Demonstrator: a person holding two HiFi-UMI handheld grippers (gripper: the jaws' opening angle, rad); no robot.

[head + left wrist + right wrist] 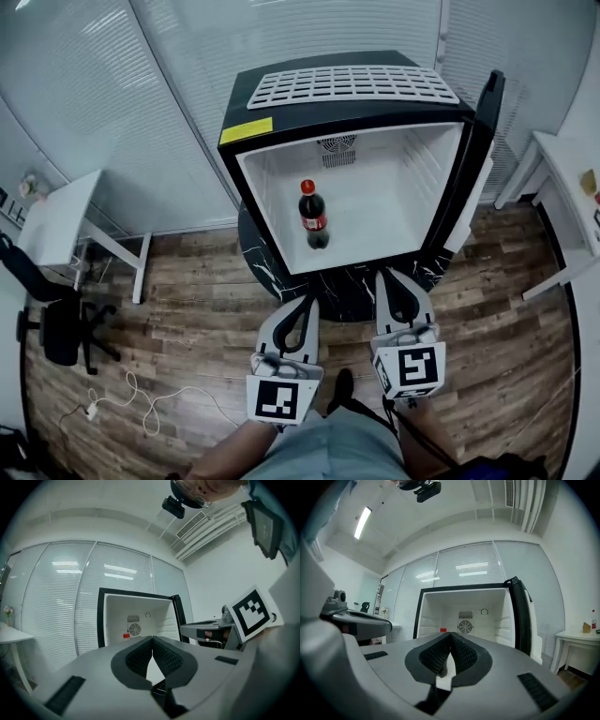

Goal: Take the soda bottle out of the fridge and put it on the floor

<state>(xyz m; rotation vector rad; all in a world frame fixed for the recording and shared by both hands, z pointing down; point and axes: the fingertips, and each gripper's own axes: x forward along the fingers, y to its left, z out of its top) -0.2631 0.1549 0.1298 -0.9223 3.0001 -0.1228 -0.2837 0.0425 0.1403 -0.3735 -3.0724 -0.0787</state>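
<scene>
Spreading under everything in the head view is a brown plank floor point(187, 319), and on it at twelve o'clock stands a black fridge point(230, 178) with a white inside, its door point(476, 141) swung wide to about two o'clock. A white table point(61, 220) sits at nine o'clock, another white table point(562, 159) at three, and a black office chair point(61, 328) at eight. At six o'clock the person holds both tongs level and pointed at the fridge opening. The left gripper point(306, 302) and the right gripper point(397, 277) each have their jaws pressed together with nothing between them, as each gripper view shows. Both carry a cube with black-and-white square markers. The soda bottle point(312, 216) stands upright inside the fridge, left of centre, at about twelve o'clock from the left gripper and well apart from both. It holds a dark drink, with a red cap and a red label whose writing is too small to read. A yellow sticker point(246, 130) on the fridge's top front edge at eleven o'clock is likewise unreadable.
</scene>
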